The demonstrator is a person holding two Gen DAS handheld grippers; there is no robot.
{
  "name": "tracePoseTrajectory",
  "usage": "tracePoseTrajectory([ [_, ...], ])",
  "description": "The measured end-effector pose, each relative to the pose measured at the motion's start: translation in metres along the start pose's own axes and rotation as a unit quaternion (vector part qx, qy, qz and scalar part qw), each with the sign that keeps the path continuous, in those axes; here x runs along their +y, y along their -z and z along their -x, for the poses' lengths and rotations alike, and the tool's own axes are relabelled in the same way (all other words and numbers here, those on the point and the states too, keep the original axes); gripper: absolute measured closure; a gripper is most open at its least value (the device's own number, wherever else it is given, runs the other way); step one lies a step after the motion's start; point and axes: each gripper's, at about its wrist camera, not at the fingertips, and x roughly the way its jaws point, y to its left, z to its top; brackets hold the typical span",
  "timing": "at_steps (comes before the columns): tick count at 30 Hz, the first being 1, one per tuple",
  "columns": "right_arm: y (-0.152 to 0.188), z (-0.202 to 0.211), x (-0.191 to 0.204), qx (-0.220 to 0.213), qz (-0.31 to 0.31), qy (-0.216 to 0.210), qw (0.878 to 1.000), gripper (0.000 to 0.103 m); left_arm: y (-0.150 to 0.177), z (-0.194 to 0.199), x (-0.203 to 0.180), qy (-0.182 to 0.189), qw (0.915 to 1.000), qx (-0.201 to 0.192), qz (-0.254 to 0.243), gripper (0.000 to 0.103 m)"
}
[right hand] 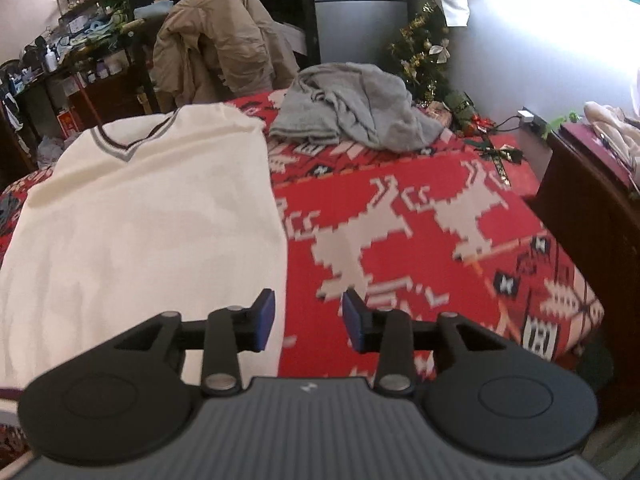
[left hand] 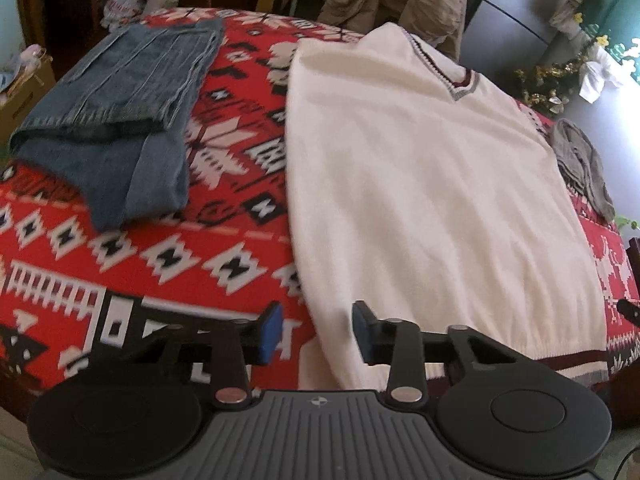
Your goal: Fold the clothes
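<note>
A cream V-neck sweater (left hand: 432, 184) with a maroon and grey collar lies flat on the red patterned blanket (left hand: 120, 264), its sides folded in. My left gripper (left hand: 318, 330) hovers open over the sweater's near left hem corner, holding nothing. In the right wrist view the same sweater (right hand: 148, 232) fills the left half. My right gripper (right hand: 309, 320) is open above the sweater's right edge near the hem, its left pad over cloth and its right pad over the blanket (right hand: 440, 248).
Folded blue jeans (left hand: 120, 120) lie on the blanket at the far left. A crumpled grey garment (right hand: 356, 108) sits at the far right of the bed. A tan jacket (right hand: 216, 44) hangs on a chair behind. A dark wooden cabinet (right hand: 592, 216) stands beside the bed on the right.
</note>
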Motion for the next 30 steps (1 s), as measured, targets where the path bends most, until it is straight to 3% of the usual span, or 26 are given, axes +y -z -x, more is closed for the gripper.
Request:
tracePoseTrajectory([
  [5, 0.006, 0.006, 0.011, -0.004, 0.005, -0.005, 1.0, 0.062, -0.002, -0.002, 0.0, 0.001, 0.9999, -0.012, 0.004, 0.069],
  [6, 0.007, 0.007, 0.014, -0.005, 0.005, -0.006, 1.0, 0.062, -0.003, -0.003, 0.0, 0.001, 0.9999, -0.009, 0.006, 0.074],
  [7, 0.008, 0.008, 0.016, -0.005, 0.006, -0.007, 1.0, 0.062, -0.004, -0.005, -0.002, -0.001, 1.0, -0.004, 0.008, 0.091],
  [8, 0.009, 0.01, 0.018, -0.006, 0.007, -0.008, 1.0, 0.062, -0.005, -0.007, -0.003, -0.002, 1.0, 0.001, 0.01, 0.097],
  [13, 0.012, 0.015, 0.027, -0.008, 0.014, -0.007, 1.0, 0.062, 0.007, -0.001, -0.025, -0.068, 0.9959, -0.033, -0.049, 0.097],
  [19, 0.017, 0.017, 0.024, -0.002, 0.028, 0.001, 1.0, 0.062, 0.011, 0.005, -0.023, -0.072, 0.9947, -0.031, -0.066, 0.093],
  [24, 0.026, 0.02, 0.014, 0.013, 0.012, -0.008, 1.0, 0.062, 0.012, 0.018, -0.002, -0.015, 0.9997, -0.018, -0.006, 0.075],
  [28, 0.035, 0.025, 0.011, 0.024, 0.006, -0.023, 0.999, 0.062, 0.017, 0.026, 0.006, 0.04, 0.9987, -0.005, 0.032, 0.075],
  [30, 0.04, 0.025, 0.011, 0.029, 0.006, -0.031, 0.999, 0.063, 0.02, 0.027, 0.006, 0.046, 0.9983, 0.001, 0.035, 0.074],
])
